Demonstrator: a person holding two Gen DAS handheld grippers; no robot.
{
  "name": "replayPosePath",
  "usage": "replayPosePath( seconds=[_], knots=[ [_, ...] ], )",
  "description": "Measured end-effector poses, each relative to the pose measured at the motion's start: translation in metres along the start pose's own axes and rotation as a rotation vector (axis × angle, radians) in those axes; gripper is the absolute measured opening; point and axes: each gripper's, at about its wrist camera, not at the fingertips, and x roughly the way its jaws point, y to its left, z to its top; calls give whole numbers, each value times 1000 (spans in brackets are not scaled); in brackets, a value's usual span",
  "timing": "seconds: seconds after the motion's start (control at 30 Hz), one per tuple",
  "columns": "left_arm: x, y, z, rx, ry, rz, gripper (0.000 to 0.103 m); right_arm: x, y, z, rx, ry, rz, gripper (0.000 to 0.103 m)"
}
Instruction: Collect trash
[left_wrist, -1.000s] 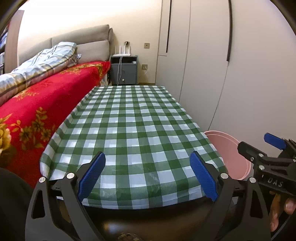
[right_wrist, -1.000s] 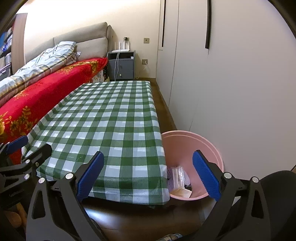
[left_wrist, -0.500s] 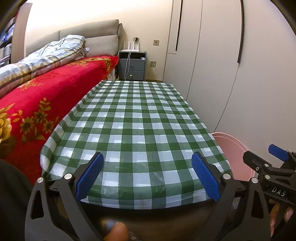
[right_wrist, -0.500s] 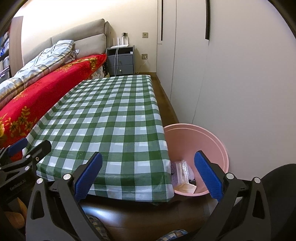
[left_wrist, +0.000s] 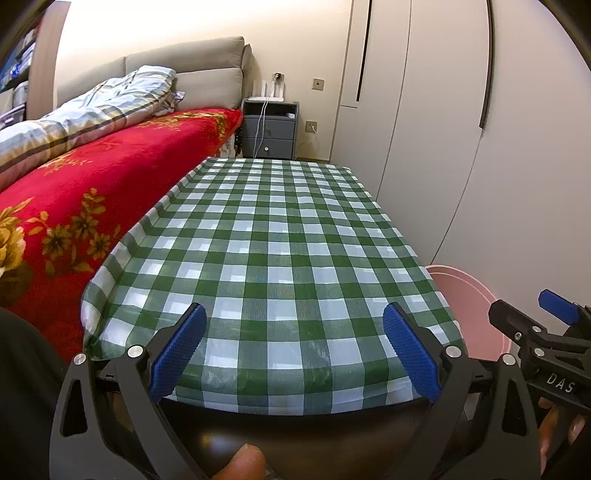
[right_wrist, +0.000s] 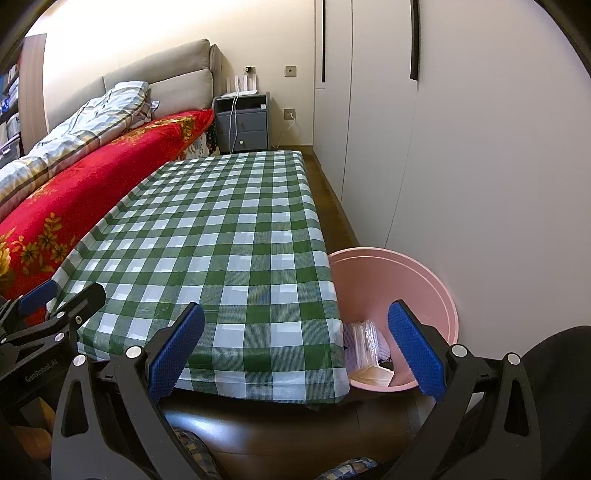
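While level side by side, left gripper (left_wrist: 295, 350) and right gripper (right_wrist: 297, 349) gape.

Both views evenly and warmly lit; source itself not seen, though the upper wall (left_wrist: 184, 29) is nearly washed out. Soft sheen noted on the checked tablecloth (left_wrist: 273, 266). Shadows faint, deepest under the table's near edge. Focus sharp throughout. Strong fisheye bending observed at wardrobe doors (right_wrist: 369, 110); corners vignetted black.

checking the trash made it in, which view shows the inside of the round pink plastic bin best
The right wrist view: the round pink plastic bin is open to it, wrappers inside. The left wrist view shows only its rim past the tablecloth.
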Motion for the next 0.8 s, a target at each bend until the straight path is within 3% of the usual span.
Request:
replayPosePath(
  seconds=[0.8],
  knots=[
    [2, 0, -5, -14, 8, 11, 95, -3, -1, 2, -2, -4, -1, 98]
  ],
)
